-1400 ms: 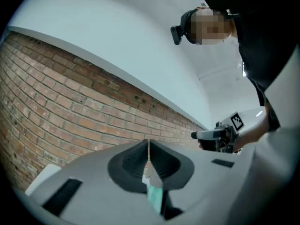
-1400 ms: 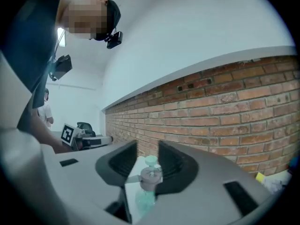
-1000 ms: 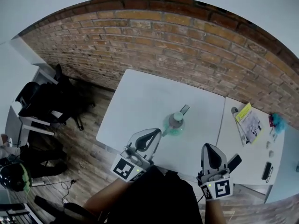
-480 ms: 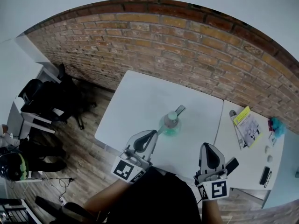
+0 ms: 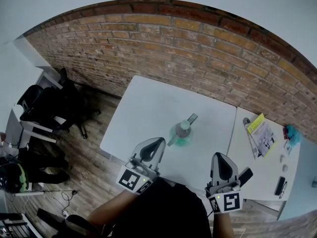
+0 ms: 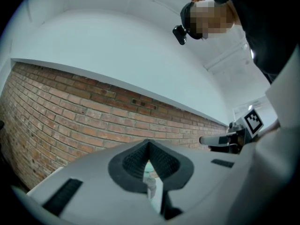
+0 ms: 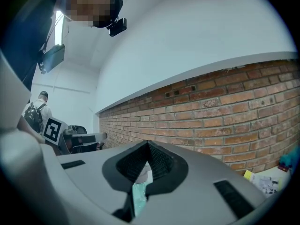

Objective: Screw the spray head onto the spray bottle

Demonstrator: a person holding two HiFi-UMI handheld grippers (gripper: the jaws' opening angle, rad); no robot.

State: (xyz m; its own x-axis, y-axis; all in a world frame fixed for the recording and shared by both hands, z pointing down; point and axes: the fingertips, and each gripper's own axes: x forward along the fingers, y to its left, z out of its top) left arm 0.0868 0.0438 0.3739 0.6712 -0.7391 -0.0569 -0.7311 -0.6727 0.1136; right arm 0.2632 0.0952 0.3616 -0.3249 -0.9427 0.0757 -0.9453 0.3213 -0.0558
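A translucent green spray bottle (image 5: 180,134) stands in the middle of the white table (image 5: 148,103), seen from above. A grey spray head (image 5: 191,118) juts out at its top; whether it is screwed on I cannot tell. My left gripper (image 5: 159,142) hovers near the table's front edge, just left of the bottle, shut and empty. My right gripper (image 5: 218,156) is further right at the front edge, also shut and empty. A sliver of the bottle (image 6: 150,184) shows through the notch of the left gripper (image 6: 148,165). The bottle (image 7: 139,193) also shows past the right gripper (image 7: 146,165).
A second white table (image 5: 257,167) adjoins on the right with a yellow-edged booklet (image 5: 261,133), a black device (image 5: 281,185) and a blue object (image 5: 292,133). A brick wall (image 5: 198,48) runs behind. Black office chairs (image 5: 42,108) stand on the wooden floor at left.
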